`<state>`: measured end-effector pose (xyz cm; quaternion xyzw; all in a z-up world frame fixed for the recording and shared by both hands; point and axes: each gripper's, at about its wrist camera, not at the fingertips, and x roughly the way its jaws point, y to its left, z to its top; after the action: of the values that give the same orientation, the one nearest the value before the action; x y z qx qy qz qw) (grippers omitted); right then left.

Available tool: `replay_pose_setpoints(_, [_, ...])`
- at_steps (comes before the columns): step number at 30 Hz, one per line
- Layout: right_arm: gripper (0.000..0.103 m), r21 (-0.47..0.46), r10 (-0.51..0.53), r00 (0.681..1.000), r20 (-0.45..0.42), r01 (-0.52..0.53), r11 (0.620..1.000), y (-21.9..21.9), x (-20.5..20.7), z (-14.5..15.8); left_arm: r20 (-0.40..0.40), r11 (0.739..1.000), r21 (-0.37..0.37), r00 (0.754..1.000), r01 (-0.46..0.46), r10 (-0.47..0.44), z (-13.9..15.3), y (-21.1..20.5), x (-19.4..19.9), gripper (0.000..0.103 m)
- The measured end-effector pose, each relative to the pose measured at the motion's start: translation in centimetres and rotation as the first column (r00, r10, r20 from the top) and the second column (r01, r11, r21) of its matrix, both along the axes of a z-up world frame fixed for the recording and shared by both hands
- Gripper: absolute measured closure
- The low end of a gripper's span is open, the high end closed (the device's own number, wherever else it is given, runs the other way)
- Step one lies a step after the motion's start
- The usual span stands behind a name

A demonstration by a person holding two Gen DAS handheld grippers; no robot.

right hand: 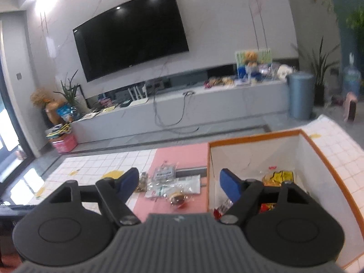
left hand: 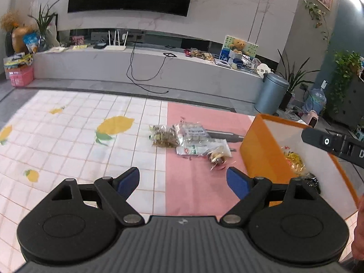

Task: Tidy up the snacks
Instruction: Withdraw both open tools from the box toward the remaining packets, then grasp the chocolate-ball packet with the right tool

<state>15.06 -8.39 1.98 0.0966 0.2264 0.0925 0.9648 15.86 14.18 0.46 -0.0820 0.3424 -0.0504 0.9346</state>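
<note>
Several loose snack packets (left hand: 182, 138) lie on the pink panel of the tablecloth: a clear bag of brown sweets (left hand: 162, 136), a white packet (left hand: 195, 147) and a small wrapped pastry (left hand: 217, 155). To their right stands an orange box (left hand: 259, 150) with white inner walls, holding a yellow packet (left hand: 294, 160) and a dark one (left hand: 311, 180). My left gripper (left hand: 182, 182) is open and empty, short of the pile. My right gripper (right hand: 179, 182) is open and empty too, its right finger over the box (right hand: 252, 137). The pile (right hand: 173, 186), the yellow packet (right hand: 279, 177) and a red packet (right hand: 267, 207) show there.
The tablecloth (left hand: 68, 141) is a white grid with lemon prints on the left. Beyond the table's far edge are grey floor, a low cabinet (left hand: 136, 66) with a dangling cable, a wall television, a blue-grey bin (left hand: 270, 93) and plants. A hand (left hand: 360, 227) shows at the right edge.
</note>
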Motion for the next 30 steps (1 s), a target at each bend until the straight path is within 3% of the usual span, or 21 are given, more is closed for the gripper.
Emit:
replay_pose_setpoints(5, [0.034,-0.068,0.005,0.998,0.060,-0.001,0.998,3.7,-0.3,-2.0,-0.042,0.999,-0.048,0.999,-0.022,0.020,-2.9,1.5,0.8,0.002])
replay_pose_setpoints(11, [0.034,-0.229,-0.035,0.989,0.145,0.068,0.971,7.9,0.8,-4.0,-0.072,0.991,-0.080,0.992,-0.109,0.103,-3.6,4.0,2.0,0.002])
replay_pose_setpoints(14, [0.037,-0.311,-0.038,0.994,0.104,0.068,0.948,10.3,3.1,-5.0,-0.102,0.985,-0.062,0.982,-0.163,0.157,-4.7,5.6,3.3,0.002])
replay_pose_setpoints(17, [0.042,-0.333,-0.044,0.999,0.018,0.048,0.942,11.9,6.1,-6.3,-0.170,0.974,-0.083,0.966,-0.212,0.196,-6.2,7.2,4.4,0.002])
replay_pose_setpoints(20, [0.042,-0.327,-0.090,0.993,-0.072,0.062,0.943,12.6,9.4,-8.1,-0.223,0.971,-0.125,0.959,-0.205,0.174,-7.4,8.0,5.2,0.002])
replay_pose_setpoints(23, [0.042,-0.353,-0.121,0.977,-0.173,0.053,0.934,13.1,12.2,-10.4,-0.240,0.977,-0.112,0.959,-0.183,0.153,-8.2,7.9,5.9,0.002])
replay_pose_setpoints(27, [0.031,-0.373,-0.184,0.967,-0.178,0.107,0.922,12.5,14.1,-12.7,-0.260,0.978,-0.105,0.954,-0.181,0.148,-8.8,7.9,6.8,0.002])
replay_pose_setpoints(30, [0.031,-0.390,-0.174,0.969,-0.175,0.094,0.916,12.4,15.3,-13.7,-0.277,0.978,-0.098,0.949,-0.182,0.149,-9.4,7.9,7.1,0.002])
